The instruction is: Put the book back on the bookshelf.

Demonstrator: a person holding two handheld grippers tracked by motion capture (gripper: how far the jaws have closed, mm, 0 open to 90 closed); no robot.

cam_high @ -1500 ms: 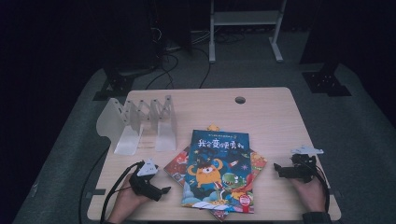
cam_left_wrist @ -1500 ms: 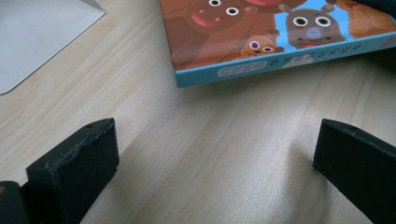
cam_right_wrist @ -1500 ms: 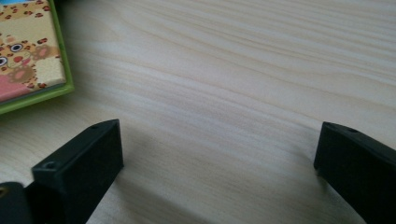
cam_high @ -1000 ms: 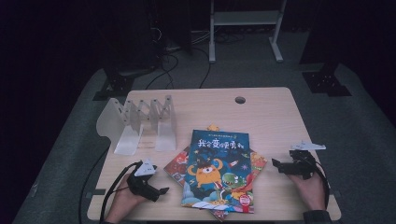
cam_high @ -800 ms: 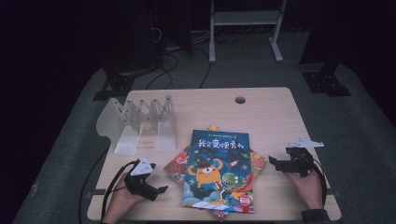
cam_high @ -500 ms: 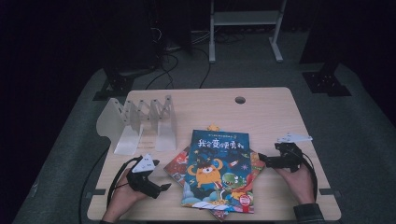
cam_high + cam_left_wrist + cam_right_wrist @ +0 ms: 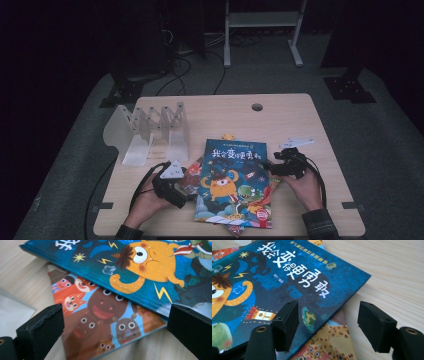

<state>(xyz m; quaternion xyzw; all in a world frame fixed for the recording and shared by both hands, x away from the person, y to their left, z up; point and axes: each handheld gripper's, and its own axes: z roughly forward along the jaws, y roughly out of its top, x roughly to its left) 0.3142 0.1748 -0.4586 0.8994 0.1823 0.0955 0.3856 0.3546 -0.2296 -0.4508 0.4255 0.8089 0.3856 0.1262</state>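
Note:
A blue picture book (image 7: 232, 182) with an orange monster on its cover tops a loose stack on the wooden table (image 7: 210, 117). My left gripper (image 7: 186, 192) sits at the stack's left edge. In the left gripper view it (image 7: 114, 312) is open wide, and a lower book with cartoon animals (image 7: 100, 315) lies between the jaws under the blue book (image 7: 140, 270). My right gripper (image 7: 269, 168) is at the blue book's right edge. Its jaws (image 7: 328, 307) have just been closing; they stand apart astride the blue book's edge (image 7: 294, 282) and a spotted book (image 7: 329, 345), pressing on nothing.
A white zigzag book rack (image 7: 150, 130) stands at the table's back left. A round cable hole (image 7: 257, 107) sits near the far edge. Bare wood lies right of the stack (image 7: 392, 272). Dark floor with stand legs and cables surrounds the table.
Both hands have moved inward toward the books: the left gripper rightward to the stack's left edge, the right gripper leftward to the blue book's right edge.

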